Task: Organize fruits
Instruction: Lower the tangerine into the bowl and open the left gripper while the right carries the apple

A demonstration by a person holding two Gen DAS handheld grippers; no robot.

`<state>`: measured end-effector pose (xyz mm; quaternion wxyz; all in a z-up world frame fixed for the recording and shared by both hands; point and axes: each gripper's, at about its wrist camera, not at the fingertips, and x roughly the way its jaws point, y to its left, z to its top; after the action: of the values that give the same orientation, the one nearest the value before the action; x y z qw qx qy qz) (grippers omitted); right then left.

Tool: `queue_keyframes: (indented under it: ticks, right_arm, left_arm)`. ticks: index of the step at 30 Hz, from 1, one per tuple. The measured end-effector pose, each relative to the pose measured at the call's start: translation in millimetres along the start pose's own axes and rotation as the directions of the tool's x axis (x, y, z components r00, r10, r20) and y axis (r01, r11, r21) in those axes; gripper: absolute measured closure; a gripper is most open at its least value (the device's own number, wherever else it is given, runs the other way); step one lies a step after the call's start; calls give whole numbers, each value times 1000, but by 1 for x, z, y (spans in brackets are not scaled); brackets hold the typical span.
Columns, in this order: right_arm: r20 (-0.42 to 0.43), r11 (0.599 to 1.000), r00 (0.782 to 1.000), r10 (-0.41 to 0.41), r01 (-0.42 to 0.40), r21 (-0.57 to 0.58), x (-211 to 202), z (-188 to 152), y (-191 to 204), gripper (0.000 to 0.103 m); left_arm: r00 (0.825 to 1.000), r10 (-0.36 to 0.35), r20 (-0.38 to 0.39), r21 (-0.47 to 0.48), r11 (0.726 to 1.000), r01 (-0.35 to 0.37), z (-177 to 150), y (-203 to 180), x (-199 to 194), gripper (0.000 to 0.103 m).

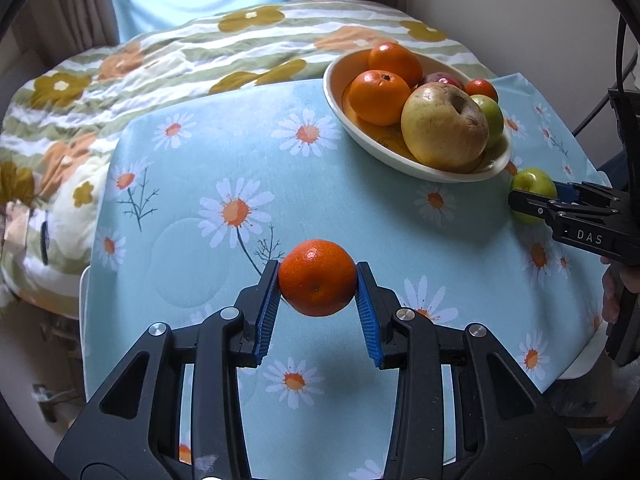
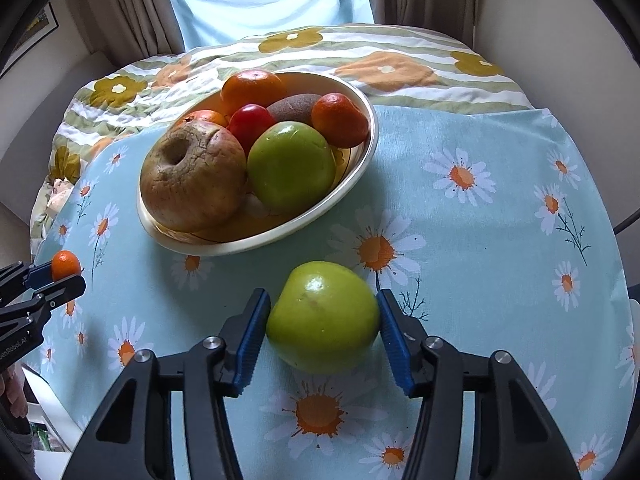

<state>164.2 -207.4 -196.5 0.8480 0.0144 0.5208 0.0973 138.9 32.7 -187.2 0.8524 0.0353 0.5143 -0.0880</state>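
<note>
My left gripper (image 1: 316, 268) is shut on a small orange mandarin (image 1: 317, 278), which hangs a little above the daisy-print cloth (image 1: 224, 152). The right wrist view shows that gripper (image 2: 60, 276) and mandarin (image 2: 66, 265) at the far left. My right gripper (image 2: 322, 296) is shut on a green apple (image 2: 322, 324) that rests on the cloth, with a blue pad against each side. In the left wrist view this apple (image 1: 530, 180) and the right gripper (image 1: 532, 200) are just right of the cream bowl (image 1: 400, 162). The bowl (image 2: 256, 246) holds several fruits.
The bowl contains a large wrinkled brownish apple (image 2: 192, 176), a green apple (image 2: 292, 166), oranges, a red fruit and a kiwi. A floral quilt (image 1: 160, 64) lies behind the table, with curtains beyond it. A hand (image 1: 616, 292) grips the right tool.
</note>
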Motion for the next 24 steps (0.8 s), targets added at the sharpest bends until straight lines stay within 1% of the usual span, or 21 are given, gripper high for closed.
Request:
queue_keyframes:
  ticks: [4, 10, 18, 24]
  right_arm:
    - [12, 999, 1000, 22, -22, -31, -6, -1, 2, 53]
    - [31, 997, 998, 63, -61, -55, -27, 3, -1, 53]
    - [51, 987, 992, 112, -105, -124, -69, 13, -14, 53]
    - [79, 977, 986, 146, -131, -166, -98, 21, -28, 53]
  left_arm:
    - [1000, 8, 5, -12, 1000, -7, -2, -7, -7, 62]
    - [999, 22, 32, -39, 999, -20, 0, -18, -27, 62]
    - [995, 49, 92, -86, 995, -41, 10, -44, -65, 62]
    - [987, 72, 146, -119, 991, -55, 20, -64, -91, 62]
